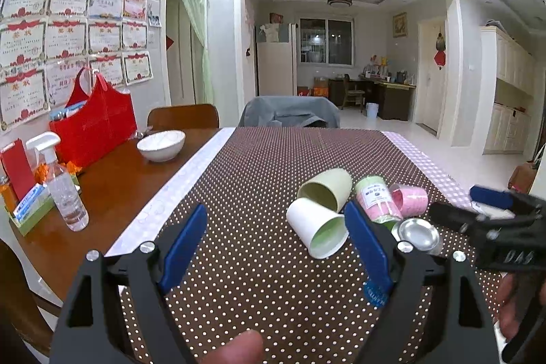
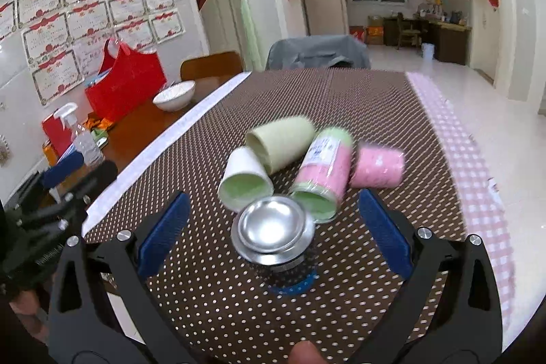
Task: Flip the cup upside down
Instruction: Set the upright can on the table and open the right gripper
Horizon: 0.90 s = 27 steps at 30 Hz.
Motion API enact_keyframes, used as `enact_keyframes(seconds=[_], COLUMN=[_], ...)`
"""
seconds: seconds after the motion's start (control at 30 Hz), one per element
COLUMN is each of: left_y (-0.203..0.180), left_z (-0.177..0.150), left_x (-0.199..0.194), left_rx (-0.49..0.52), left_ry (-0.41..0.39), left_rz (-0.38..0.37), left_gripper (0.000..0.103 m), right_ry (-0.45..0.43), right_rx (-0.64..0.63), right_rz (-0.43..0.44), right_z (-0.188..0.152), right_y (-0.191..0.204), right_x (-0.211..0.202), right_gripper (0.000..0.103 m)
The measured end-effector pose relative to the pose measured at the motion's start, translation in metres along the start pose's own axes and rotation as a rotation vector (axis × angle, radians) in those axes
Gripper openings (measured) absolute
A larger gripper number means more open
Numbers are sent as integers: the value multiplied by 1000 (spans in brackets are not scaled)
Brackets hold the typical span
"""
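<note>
Several cups lie in a cluster on the brown dotted cloth (image 1: 259,166). A white cup (image 1: 312,222) and a pale green cup (image 1: 327,190) lie on their sides, mouths towards me. A pink and green labelled cup (image 2: 324,173) and a pink cup (image 2: 377,168) lie beside them. A steel cup (image 2: 273,227) shows its shiny concave end between the blue pads of my right gripper (image 2: 273,232), which is open and not touching it. My left gripper (image 1: 276,244) is open and holds nothing, with the white cup by its right finger (image 1: 367,248). The right gripper (image 1: 474,208) also shows in the left wrist view.
On the bare wooden table (image 1: 112,193) to the left stand a white bowl (image 1: 161,144), a red bag (image 1: 94,121) and a spray bottle (image 1: 63,186). Two chairs (image 1: 288,111) stand at the far edge. The cloth's pink checked border (image 2: 460,166) runs along the right edge.
</note>
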State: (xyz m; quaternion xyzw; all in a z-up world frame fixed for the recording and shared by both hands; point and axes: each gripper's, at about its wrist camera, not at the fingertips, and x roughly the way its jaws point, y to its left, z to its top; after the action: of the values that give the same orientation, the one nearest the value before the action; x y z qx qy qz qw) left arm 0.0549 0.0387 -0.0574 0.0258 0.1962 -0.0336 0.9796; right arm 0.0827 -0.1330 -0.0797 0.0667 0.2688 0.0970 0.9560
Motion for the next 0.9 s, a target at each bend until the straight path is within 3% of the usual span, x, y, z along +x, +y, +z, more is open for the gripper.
enact_keyframes(seconds=[0.57,0.9], left_y=[-35,-44], left_z=[32,33], left_x=[-38,-45], left_rx=[65,69], left_ry=[-109,-122], left_rz=[11,7], left_gripper=[84,84], right_ry=[-235,-273], right_rx=[-2,-12], right_rz=[-198,-211], right_z=[14,8], right_y=[-11,-4], right_x=[-59,-72], right_gripper=[97,97])
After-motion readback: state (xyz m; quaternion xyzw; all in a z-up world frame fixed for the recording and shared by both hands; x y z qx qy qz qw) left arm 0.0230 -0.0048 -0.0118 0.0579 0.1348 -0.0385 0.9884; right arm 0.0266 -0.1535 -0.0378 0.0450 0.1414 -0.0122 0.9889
